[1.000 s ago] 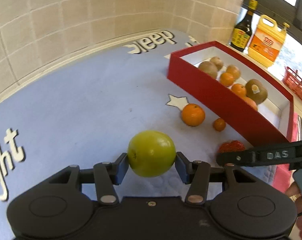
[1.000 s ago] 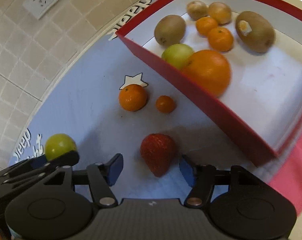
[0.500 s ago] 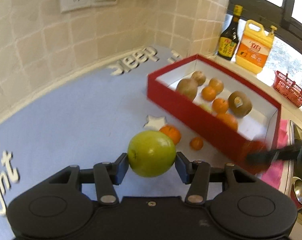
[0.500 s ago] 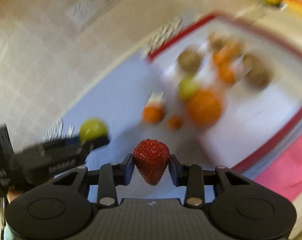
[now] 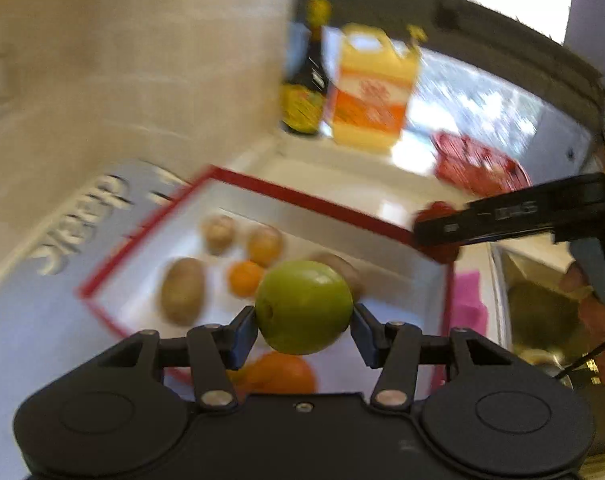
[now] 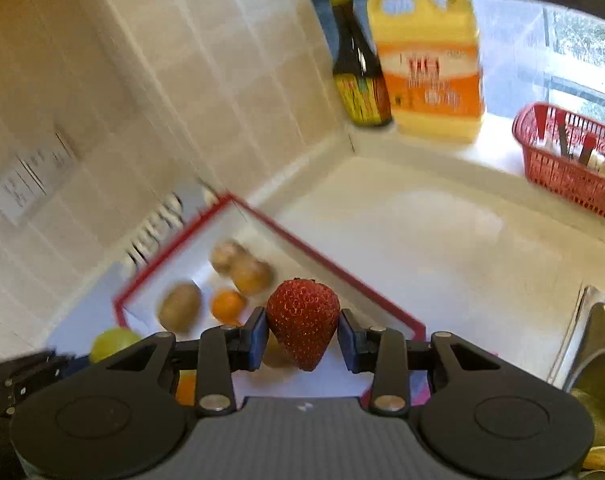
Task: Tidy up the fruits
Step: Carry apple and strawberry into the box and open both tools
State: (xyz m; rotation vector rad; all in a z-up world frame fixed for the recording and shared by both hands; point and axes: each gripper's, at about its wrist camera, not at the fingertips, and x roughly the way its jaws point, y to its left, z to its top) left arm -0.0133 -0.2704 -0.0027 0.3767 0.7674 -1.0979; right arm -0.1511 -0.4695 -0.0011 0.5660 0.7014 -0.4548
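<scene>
I count one green apple (image 5: 304, 306) and one strawberry (image 6: 302, 322). In the one red box (image 5: 302, 200) I make out three brown fruits (image 5: 181, 290) for sure, a fourth half hidden, and two oranges (image 5: 244, 278); blur may hide more. Behind stand one dark bottle (image 6: 358, 76), one yellow jug (image 6: 428, 64) and one red basket (image 6: 570, 164).

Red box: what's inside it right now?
In the red box: brown kiwis, small oranges, a larger orange. The held green apple covers part of the floor, so more may hide there.
</scene>
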